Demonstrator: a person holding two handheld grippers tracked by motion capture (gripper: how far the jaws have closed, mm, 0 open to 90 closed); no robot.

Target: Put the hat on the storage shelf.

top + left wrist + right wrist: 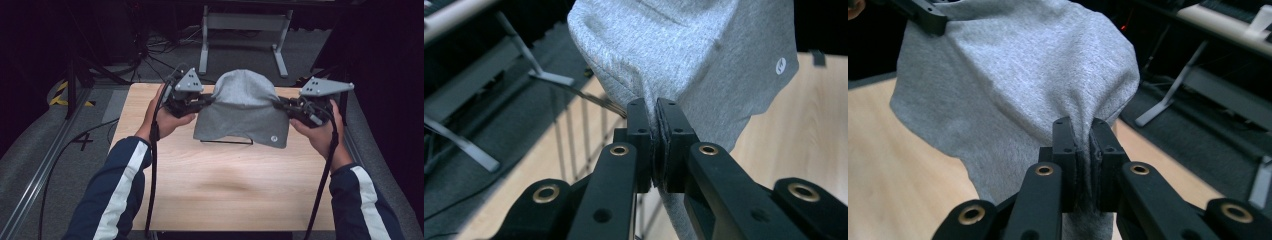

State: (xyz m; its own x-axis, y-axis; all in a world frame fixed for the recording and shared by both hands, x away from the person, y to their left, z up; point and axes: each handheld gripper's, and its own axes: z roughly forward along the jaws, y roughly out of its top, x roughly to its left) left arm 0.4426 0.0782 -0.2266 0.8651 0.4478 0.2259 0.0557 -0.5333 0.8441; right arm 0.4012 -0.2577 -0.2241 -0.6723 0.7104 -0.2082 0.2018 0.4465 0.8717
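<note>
Both hand-held grippers (212,98) (278,103) clamp the grey cloth (243,107), stretched sideways, hanging down.

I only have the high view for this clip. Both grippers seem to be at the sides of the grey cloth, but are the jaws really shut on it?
Observer: Yes for the left gripper: its own view has the jaws closed with a fold of the grey cloth pinched between them.
Operator: And the right one?
Observer: The same: the right gripper has cloth bunched between its closed jaws.
Operator: I see something dark under the cloth's lower edge. What is it?
Observer: The left gripper view shows thin metal bars standing on the wooden table behind the cloth, probably a wire rack.
</note>
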